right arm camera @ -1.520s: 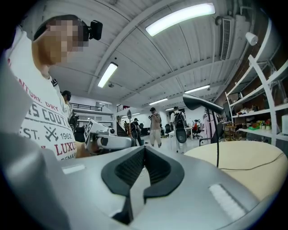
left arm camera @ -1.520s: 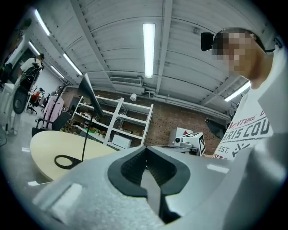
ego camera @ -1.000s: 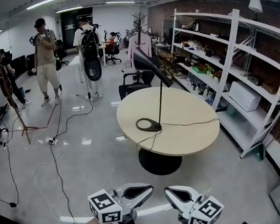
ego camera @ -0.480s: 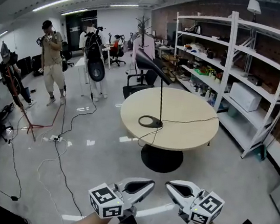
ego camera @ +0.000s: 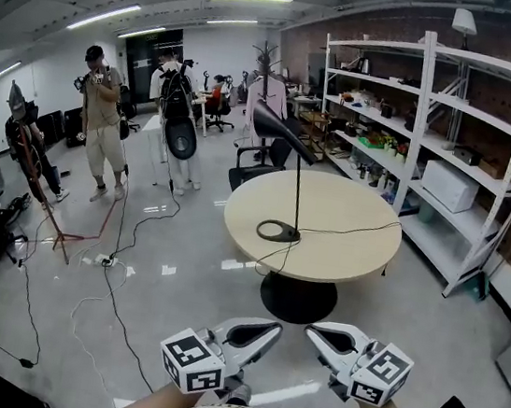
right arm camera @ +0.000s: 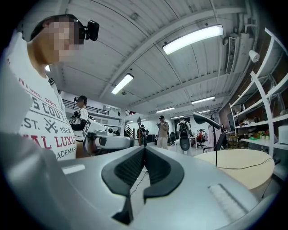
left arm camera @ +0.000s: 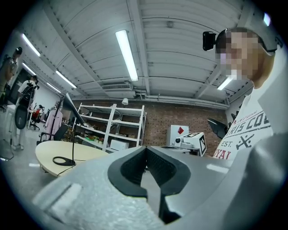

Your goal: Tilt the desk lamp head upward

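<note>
A black desk lamp stands on the round beige table (ego camera: pixel 343 248): ring base (ego camera: pixel 278 233), thin upright stem, and a cone head (ego camera: pixel 280 128) slanted down to the left. The lamp head (right arm camera: pixel 208 120) also shows in the right gripper view, and the base (left arm camera: pixel 63 161) in the left gripper view. My left gripper (ego camera: pixel 274 330) and right gripper (ego camera: pixel 311 333) are held close to my body, well short of the table, tips pointing toward each other. Both are shut with nothing between the jaws.
A black cable (ego camera: pixel 347 226) runs from the lamp across the table. White metal shelving (ego camera: pixel 433 148) with boxes stands at the right. Several people (ego camera: pixel 101 125) and stands are at the back left. Cables (ego camera: pixel 114 273) trail over the glossy floor. An office chair (ego camera: pixel 260 161) stands behind the table.
The table and lamp have shifted slightly right and nearer in the head view as I step forward. Both grippers stay shut and keep their places before my body.
</note>
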Tool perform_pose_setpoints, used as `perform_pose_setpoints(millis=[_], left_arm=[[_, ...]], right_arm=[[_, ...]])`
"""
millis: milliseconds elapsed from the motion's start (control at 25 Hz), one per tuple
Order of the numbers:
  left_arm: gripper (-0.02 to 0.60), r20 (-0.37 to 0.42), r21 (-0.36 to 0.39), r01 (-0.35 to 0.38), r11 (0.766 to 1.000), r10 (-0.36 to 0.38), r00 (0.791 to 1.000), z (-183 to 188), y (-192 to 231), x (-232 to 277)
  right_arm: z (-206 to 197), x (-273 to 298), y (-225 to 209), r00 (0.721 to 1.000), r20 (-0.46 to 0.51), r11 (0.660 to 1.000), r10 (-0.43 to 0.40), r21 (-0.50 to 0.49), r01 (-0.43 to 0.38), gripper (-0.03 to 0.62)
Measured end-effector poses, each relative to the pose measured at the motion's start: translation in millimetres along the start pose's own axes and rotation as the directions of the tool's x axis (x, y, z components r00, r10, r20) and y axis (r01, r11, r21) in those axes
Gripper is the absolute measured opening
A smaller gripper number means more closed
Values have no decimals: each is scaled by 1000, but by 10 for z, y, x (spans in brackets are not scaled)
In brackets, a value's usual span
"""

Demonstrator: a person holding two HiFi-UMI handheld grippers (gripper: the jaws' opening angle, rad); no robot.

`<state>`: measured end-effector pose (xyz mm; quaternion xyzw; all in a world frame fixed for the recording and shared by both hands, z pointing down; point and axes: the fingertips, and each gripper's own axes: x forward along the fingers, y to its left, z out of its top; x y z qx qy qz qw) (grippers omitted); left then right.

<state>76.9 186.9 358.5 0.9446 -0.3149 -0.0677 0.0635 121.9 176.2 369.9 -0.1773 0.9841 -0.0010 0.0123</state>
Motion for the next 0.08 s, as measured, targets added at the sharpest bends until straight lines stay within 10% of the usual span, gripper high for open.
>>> perform_pose_setpoints(millis=[80], left_arm=[[0,6,4,-3,1000,3,1000,19,25,-12]], right_arm=[[7,9,-8,1000,3,1000,-2,-4,2,3]])
